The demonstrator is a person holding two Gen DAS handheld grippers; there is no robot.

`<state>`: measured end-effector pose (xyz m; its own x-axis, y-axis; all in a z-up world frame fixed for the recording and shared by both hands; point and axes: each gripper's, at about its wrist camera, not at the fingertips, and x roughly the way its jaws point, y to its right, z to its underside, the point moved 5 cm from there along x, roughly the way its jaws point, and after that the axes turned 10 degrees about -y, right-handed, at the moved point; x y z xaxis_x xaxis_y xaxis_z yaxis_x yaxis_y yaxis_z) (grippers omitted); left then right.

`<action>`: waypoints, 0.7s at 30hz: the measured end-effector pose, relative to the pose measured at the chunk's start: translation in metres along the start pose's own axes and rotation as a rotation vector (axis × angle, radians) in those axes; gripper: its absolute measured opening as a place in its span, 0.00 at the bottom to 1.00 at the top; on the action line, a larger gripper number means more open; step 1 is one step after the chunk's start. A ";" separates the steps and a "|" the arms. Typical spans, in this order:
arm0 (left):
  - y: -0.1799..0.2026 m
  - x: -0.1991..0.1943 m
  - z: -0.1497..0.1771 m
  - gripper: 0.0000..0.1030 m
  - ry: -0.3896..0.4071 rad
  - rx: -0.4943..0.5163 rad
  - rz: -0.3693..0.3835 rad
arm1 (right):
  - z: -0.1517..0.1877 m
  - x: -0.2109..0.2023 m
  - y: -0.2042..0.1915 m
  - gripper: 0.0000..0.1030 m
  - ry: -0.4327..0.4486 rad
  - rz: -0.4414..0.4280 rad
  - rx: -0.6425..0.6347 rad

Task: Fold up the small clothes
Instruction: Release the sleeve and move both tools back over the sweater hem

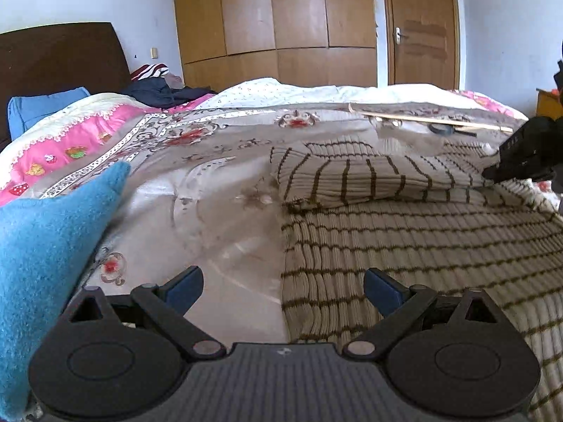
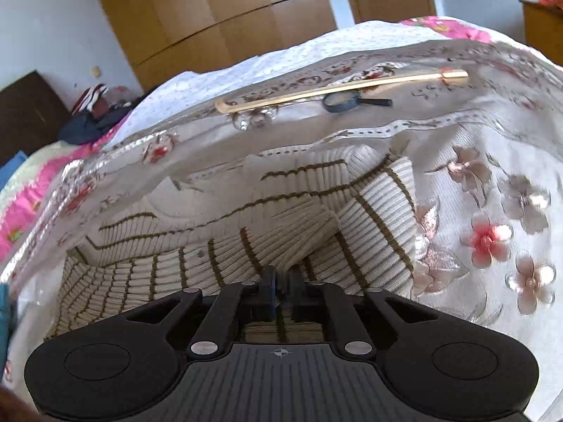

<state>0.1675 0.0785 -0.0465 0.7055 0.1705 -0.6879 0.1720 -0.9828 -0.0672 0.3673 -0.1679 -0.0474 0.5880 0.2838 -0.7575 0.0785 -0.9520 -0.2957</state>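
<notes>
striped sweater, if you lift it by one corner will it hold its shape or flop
Likely floppy: the sweater already bends into soft folds, its sleeve draped across it. The ribbed knit probably grips rather than slips, though it may drag over the shiny bedspread.

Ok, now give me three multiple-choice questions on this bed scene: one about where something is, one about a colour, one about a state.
1. Where does the magnifying glass lie?
A. Beside the wooden stick, beyond the sweater
B. On top of the sweater
C. On a pillow

2. What colour are the sweater's stripes?
A. Red
B. Brown
C. Blue

3. How is the left gripper?
A. Shut on the sweater
B. Open, with nothing held
C. Shut on a blue cloth

Answers:
1. A: the right wrist view shows it on the bedspread right next to the stick, past the sweater.
2. B: thin brown lines cross the beige knit.
3. B: its fingers stand wide apart above the bed.
</notes>
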 end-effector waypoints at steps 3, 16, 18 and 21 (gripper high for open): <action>0.001 0.002 0.002 1.00 -0.001 0.009 -0.001 | -0.003 -0.011 -0.001 0.12 0.028 0.009 -0.025; -0.027 0.019 0.009 1.00 -0.120 -0.081 -0.139 | 0.023 -0.035 -0.006 0.17 -0.015 0.173 -0.143; -0.027 0.018 0.011 1.00 -0.120 -0.077 -0.152 | 0.035 -0.049 -0.001 0.19 -0.008 0.185 -0.163; -0.025 0.014 0.011 1.00 -0.109 -0.054 -0.167 | 0.055 -0.068 0.013 0.24 -0.014 0.199 -0.157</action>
<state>0.1658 0.1046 -0.0627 0.5857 0.3195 -0.7449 0.3192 -0.9357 -0.1503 0.2843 -0.1929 -0.0315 0.5934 0.0898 -0.7999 0.0876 -0.9951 -0.0468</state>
